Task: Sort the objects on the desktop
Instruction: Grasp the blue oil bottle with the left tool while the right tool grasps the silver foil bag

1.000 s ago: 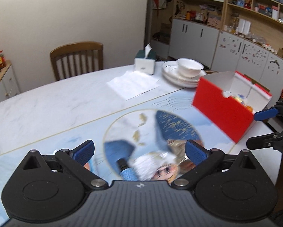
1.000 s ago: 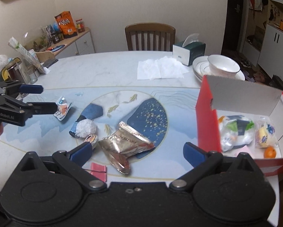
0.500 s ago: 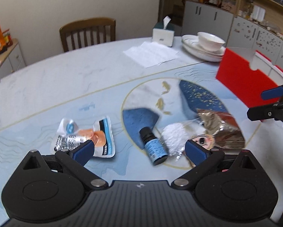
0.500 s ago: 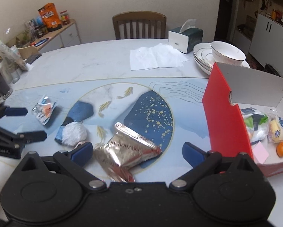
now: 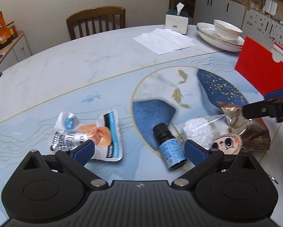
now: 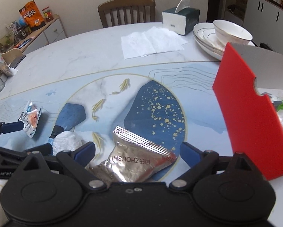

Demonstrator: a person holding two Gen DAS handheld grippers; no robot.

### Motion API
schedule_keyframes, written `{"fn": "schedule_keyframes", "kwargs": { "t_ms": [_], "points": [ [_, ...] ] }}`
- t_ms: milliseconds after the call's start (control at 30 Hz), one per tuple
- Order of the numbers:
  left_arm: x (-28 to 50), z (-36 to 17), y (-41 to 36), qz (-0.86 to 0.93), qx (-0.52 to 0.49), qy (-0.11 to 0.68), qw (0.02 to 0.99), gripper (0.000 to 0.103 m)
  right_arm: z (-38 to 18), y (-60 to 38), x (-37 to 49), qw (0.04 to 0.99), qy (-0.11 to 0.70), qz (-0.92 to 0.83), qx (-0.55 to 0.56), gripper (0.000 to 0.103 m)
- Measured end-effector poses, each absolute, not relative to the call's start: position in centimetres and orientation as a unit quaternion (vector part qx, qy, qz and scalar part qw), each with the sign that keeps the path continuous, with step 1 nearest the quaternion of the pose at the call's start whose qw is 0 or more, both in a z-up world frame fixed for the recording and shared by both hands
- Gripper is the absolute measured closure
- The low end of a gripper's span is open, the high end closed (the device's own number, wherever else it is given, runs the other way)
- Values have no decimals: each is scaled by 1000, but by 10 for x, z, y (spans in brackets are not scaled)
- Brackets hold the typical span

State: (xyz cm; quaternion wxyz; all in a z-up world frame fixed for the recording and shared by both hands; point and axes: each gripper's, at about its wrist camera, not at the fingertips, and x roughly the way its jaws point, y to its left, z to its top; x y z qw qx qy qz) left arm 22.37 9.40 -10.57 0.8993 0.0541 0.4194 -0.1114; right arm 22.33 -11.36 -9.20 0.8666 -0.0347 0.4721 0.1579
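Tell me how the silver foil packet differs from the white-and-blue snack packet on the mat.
The silver foil packet is metallic and opaque; the white-and-blue snack packet has a clear part showing orange food. The foil packet lies between the open right gripper fingers; the snack packet lies under the left finger of the open left gripper, with a small bottle between. Both lie flat, ungripped.

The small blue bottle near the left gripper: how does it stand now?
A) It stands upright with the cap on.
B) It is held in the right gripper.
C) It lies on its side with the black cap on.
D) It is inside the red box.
C: in the left wrist view the bottle lies flat on the table, black cap pointing away, between the open fingers of the left gripper, untouched.
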Motion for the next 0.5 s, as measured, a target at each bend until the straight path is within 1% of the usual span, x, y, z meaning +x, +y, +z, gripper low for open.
{"fn": "schedule_keyframes", "kwargs": {
  "t_ms": [67, 133, 267, 333, 367, 400, 500],
  "points": [
    [224, -108, 90, -112, 57, 422, 898, 2, -97, -111, 226, 864, 480, 151, -37, 7],
    [224, -110, 87, -113, 57, 427, 895, 9, -103, -111, 228, 860, 489, 139, -36, 9],
    [225, -114, 87, -116, 46, 434, 892, 20, -113, -115, 230, 851, 509, 128, -20, 11],
    [225, -116, 85, -118, 50, 436, 891, 31, -115, -114, 230, 848, 514, 131, -22, 11],
    [225, -117, 84, -121, 51, 439, 889, 34, -116, -114, 230, 846, 516, 132, -24, 12],
    [225, -118, 83, -122, 53, 440, 888, 36, -118, -113, 229, 845, 518, 133, -27, 13],
    [225, -119, 81, -125, 63, 438, 888, 37, -121, -109, 228, 842, 521, 137, -31, 15]
  ]
}}
